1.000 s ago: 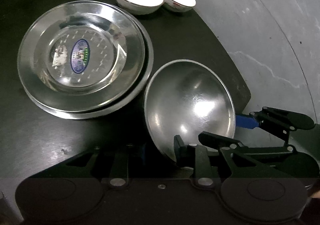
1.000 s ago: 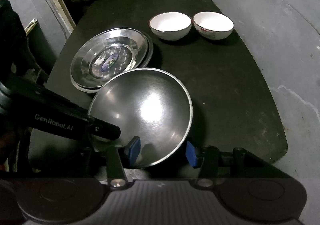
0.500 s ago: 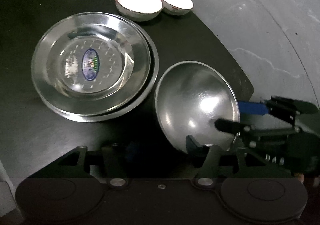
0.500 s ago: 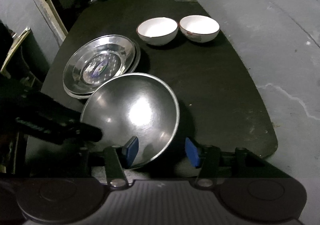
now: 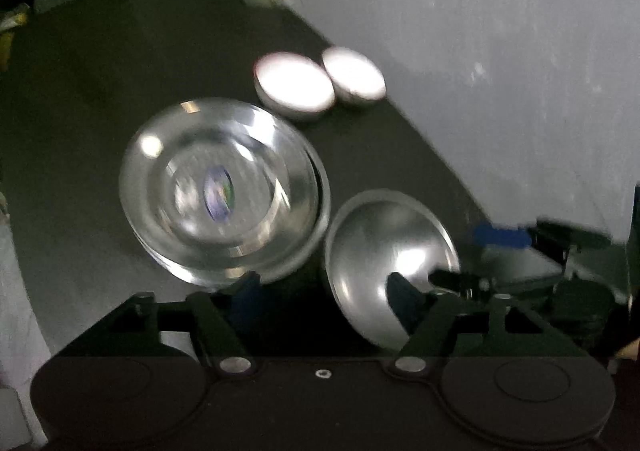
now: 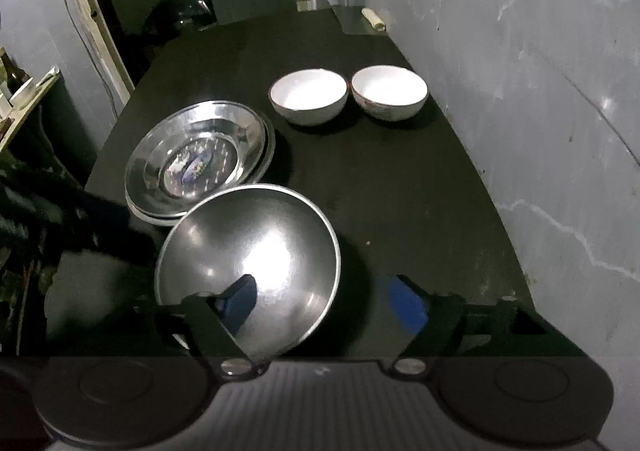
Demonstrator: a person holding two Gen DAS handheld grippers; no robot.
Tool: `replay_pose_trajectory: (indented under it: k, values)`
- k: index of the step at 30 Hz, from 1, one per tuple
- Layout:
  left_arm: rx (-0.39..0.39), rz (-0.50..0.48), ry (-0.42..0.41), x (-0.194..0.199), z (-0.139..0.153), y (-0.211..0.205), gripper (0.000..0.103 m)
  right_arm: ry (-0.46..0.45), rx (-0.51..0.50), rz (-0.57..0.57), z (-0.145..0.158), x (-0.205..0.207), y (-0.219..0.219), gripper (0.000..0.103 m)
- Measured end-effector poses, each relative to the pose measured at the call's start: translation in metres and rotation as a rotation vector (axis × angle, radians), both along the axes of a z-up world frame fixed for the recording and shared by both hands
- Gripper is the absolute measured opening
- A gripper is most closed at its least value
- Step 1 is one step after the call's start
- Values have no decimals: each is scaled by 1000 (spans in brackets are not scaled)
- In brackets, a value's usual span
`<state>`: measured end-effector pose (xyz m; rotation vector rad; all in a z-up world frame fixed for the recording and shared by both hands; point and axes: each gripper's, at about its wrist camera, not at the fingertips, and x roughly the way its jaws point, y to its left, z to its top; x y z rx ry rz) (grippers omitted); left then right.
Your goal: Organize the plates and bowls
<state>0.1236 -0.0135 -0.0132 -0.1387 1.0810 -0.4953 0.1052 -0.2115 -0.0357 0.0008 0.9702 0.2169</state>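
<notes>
From my left tongs (image 5: 320,287), the view's blurry, but their jaws have just been opening and stand wide with nothing gripped, steel bowl (image 5: 390,259) off to the right beside the stacked steel plates (image 5: 224,191). On the right cam my right tongs (image 6: 320,301) have just spread too, straddling the bowl's near rim without pinching it. Looks like I've just set it down on the black table (image 6: 400,191), so next I'd guess it's the two white bowls (image 6: 308,95) at the back, nested together.

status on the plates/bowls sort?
Done: steel plates are stacked, and the steel bowl sits on the table beside them. In hand: nothing; the left tongs and right tongs have just been opening. Left: two white bowls unstacked.
</notes>
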Motion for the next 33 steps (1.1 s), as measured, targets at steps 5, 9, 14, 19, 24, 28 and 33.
replay_pose_trajectory:
  k: [5,9,14,19,24,28,33]
  values:
    - [20,116,-123,5,10,8,98,-38,18,-5,3,3,-2,89]
    - [45,158,-130,14,10,8,102,-80,40,-15,6,8,-5,97]
    - [104,182,-133,24,7,6,102,-152,71,-41,11,20,-9,103]
    - [175,192,-177,41,9,0,102,-176,127,-70,9,42,-17,103]
    - [224,213,-178,75,10,-7,102,-149,195,-113,1,74,-28,103]
    - [309,189,-161,114,-2,-16,102,-92,253,-155,-15,102,-35,103]
    - [375,132,-151,159,-14,-28,102,-69,310,-158,-30,127,-36,103]
